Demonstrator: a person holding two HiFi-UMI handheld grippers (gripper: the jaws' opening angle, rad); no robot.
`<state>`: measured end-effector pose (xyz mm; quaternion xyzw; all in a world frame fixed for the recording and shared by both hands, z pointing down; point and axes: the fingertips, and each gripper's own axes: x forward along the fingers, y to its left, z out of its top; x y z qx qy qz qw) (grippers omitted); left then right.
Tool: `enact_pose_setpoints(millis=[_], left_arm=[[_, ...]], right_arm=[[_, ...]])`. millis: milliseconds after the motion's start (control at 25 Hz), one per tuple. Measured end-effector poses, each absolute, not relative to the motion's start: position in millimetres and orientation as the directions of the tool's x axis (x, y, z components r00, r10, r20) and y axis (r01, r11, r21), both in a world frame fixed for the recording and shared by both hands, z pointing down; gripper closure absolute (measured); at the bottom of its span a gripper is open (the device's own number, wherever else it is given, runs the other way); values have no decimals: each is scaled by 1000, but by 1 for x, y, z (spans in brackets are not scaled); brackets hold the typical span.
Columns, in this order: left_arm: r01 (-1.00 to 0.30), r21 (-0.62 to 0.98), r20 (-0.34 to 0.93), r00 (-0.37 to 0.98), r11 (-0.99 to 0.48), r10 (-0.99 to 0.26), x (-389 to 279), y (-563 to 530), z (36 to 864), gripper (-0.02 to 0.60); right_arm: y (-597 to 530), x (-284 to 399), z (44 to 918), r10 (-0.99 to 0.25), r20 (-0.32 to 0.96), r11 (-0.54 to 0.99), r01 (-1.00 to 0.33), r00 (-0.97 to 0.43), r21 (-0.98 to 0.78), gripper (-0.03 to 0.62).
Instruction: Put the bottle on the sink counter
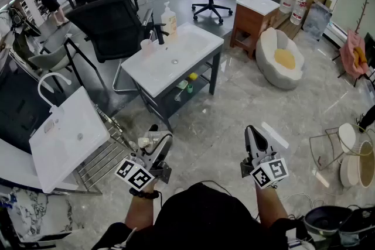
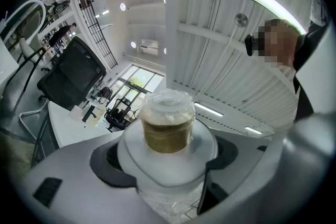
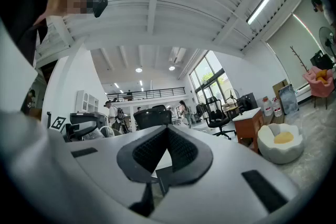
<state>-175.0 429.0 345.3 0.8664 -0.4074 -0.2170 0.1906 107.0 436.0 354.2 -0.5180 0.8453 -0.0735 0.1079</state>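
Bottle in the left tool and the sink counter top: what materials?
Bottle: likely thin clear plastic, with a crinkled body, a translucent cap and brownish liquid showing through. Sink counter: white, smooth and glossy, probably ceramic or cast stone. Its frame looks like dark painted metal, but that is hard to confirm.

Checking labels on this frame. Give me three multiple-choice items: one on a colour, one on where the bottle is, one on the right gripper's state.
1. What colour is the tap on the sink counter, beside the soap dispenser?
A) black B) red C) gold
2. Where is the bottle?
A) on the sink counter B) in the left gripper C) on the floor
3. How is the right gripper?
A) shut, empty B) shut on a cup C) wide open

Answers:
1 A, the tap shows dark against the white top.
2 B, the bottle's neck sits between the left jaws.
3 A, its pads meet with nothing between.
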Motion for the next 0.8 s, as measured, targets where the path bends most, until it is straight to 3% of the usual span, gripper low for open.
enact_pose_setpoints(millis=[800], left_arm=[[-621,490,-216,593,-612,-775,-156,415,336,227]], right_arm=[[422,110,352,-875,-115,484,-845,-470,-229,563]])
